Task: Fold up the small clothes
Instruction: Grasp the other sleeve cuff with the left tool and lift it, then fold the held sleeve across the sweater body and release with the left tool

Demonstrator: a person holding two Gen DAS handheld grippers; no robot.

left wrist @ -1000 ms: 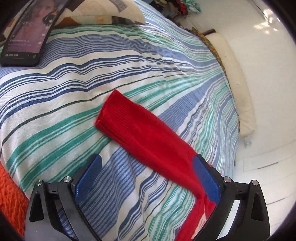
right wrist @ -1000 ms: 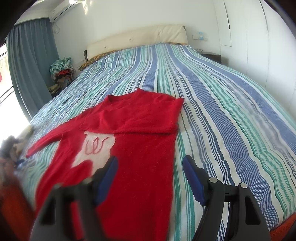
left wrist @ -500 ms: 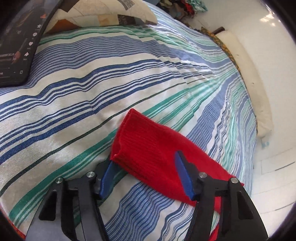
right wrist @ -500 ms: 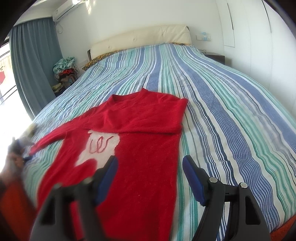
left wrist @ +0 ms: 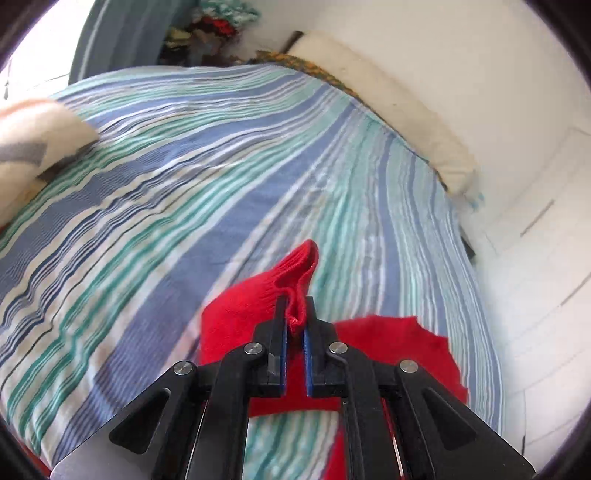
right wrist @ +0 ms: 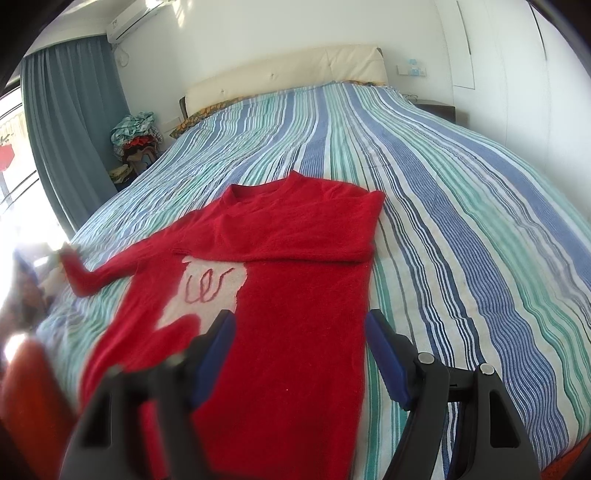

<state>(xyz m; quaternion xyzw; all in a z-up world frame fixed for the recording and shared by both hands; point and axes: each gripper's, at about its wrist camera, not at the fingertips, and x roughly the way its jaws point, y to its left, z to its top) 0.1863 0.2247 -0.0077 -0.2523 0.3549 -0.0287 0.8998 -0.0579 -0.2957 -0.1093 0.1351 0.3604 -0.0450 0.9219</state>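
Left tool point(left wrist: 295, 317) clamped on the cuff of the red knitted sweater point(right wrist: 295, 266) — jaws have just been closing. Right tool point(right wrist: 299, 354) stands open, empty, above the striped bed point(right wrist: 461, 206).

striped bedspread point(right wrist: 443, 192) as landmark, cream headboard point(right wrist: 288, 70) at its far end, grey-blue curtain point(right wrist: 70, 122) to its left, clothes heap point(right wrist: 136, 136) beside the curtain, air conditioner point(right wrist: 129, 22) above

Both grippers are showing black linkage arms, silver rivets, blue pads: left gripper point(left wrist: 294, 317), right gripper point(right wrist: 301, 350).
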